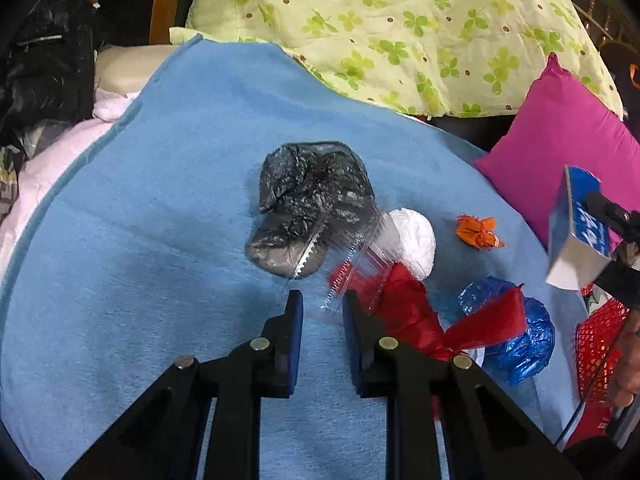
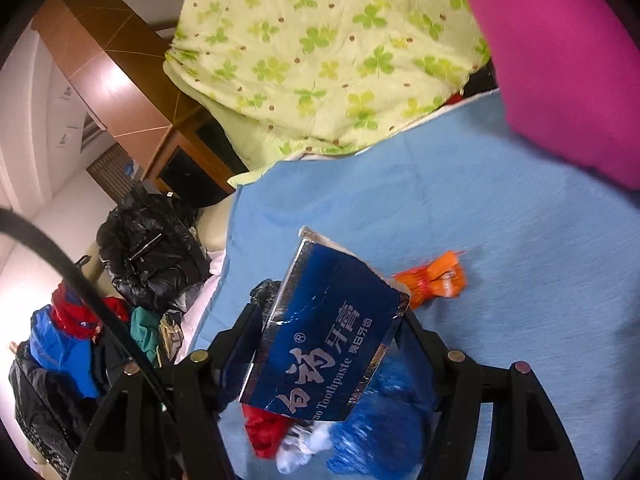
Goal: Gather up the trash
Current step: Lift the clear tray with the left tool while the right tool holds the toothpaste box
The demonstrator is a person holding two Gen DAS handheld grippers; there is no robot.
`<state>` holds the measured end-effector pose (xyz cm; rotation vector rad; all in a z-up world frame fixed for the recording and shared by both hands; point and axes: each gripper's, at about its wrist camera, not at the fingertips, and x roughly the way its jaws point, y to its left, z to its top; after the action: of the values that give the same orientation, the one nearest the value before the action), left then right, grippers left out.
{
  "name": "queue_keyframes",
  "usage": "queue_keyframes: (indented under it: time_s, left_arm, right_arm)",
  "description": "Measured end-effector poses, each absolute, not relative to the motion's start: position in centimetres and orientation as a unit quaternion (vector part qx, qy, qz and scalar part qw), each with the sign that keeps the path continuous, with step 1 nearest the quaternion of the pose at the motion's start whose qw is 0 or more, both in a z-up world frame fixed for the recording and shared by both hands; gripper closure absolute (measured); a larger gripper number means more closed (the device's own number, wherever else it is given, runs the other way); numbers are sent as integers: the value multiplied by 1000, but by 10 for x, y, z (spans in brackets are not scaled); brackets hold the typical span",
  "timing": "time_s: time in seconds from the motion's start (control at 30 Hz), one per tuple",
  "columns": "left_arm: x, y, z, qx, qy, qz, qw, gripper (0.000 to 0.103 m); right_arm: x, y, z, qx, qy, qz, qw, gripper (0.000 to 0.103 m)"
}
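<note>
On the blue blanket (image 1: 160,208) lies a clear plastic wrapper (image 1: 320,236) with zigzag edges, over a crumpled black bag (image 1: 308,196). My left gripper (image 1: 323,298) is shut on the wrapper's near edge. Beside it lie a white paper ball (image 1: 416,240), an orange wrapper (image 1: 478,234), a red plastic bag (image 1: 412,312) and a blue plastic bag (image 1: 524,340). My right gripper (image 2: 330,320) is shut on a blue toothpaste box (image 2: 328,336), held above the blanket; the box (image 1: 576,228) also shows at the right of the left wrist view.
A pink pillow (image 1: 560,140) and a green clover quilt (image 1: 400,28) border the blanket at the back. A black jacket (image 1: 44,72) lies on the left. A red mesh bag (image 1: 596,344) hangs by a person's hand (image 1: 628,360) on the right. Clothes (image 2: 68,336) are piled beside the bed.
</note>
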<state>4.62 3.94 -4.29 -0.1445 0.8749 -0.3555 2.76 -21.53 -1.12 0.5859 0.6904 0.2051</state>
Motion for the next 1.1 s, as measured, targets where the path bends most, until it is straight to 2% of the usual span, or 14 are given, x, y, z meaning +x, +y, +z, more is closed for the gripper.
queue_keyframes:
  time_s: [0.03, 0.07, 0.1, 0.17, 0.43, 0.57, 0.63, 0.67, 0.7, 1.1]
  left_arm:
    - [46, 41, -40, -66, 414, -168, 892, 80]
    - [46, 42, -38, -63, 409, -160, 896, 64]
    - [47, 44, -37, -64, 404, -154, 899, 38]
    - [49, 50, -36, -76, 391, -134, 908, 15]
    - [86, 40, -77, -135, 461, -162, 862, 15]
    - [93, 34, -81, -173, 462, -184, 850, 15]
    - [94, 31, -83, -195, 463, -189, 844, 21]
    - [95, 29, -83, -199, 465, -188, 842, 34]
    - [96, 27, -84, -200, 468, -187, 840, 36]
    - [56, 17, -46, -150, 412, -161, 884, 38]
  right_arm:
    - [23, -219, -9, 279, 331, 97, 896, 33]
    - [20, -224, -8, 279, 330, 96, 897, 33]
    - [17, -227, -7, 279, 330, 95, 897, 33]
    - [13, -232, -6, 280, 328, 94, 897, 33]
    - [11, -240, -15, 272, 339, 90, 896, 33]
    - [10, -242, -15, 255, 338, 84, 902, 33]
    - [9, -242, -15, 250, 336, 82, 904, 33]
    - [8, -243, -15, 247, 335, 81, 906, 33]
    - [6, -243, -14, 244, 333, 79, 908, 33]
    - [-22, -253, 7, 222, 286, 82, 928, 33]
